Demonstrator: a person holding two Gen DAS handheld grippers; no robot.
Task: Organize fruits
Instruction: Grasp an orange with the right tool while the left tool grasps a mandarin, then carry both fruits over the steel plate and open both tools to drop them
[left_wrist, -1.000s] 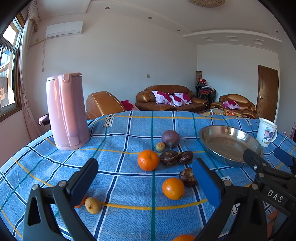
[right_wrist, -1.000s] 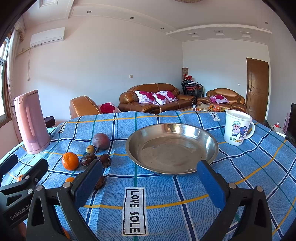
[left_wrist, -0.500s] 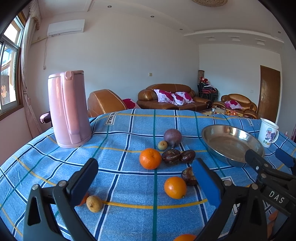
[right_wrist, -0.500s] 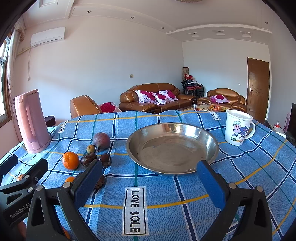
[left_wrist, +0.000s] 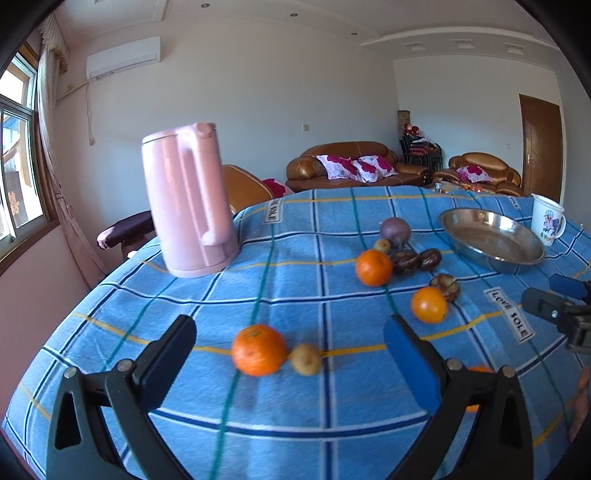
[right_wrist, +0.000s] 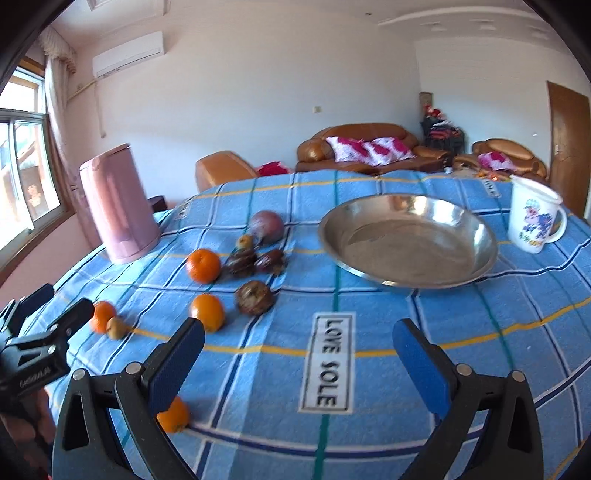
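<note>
An orange (right_wrist: 173, 414) sits half hidden behind the right tongs (right_wrist: 298, 356); nearest fruits look motion-blurred

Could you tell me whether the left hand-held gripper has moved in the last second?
Yes: the left hand-held gripper swung left, now framing an orange nearer the pink kettle.

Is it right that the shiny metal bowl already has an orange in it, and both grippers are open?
Not quite. The metal bowl holds no orange, as the right wrist view shows; the oranges lie on the tablecloth. Both the left gripper and right gripper are open.
</note>
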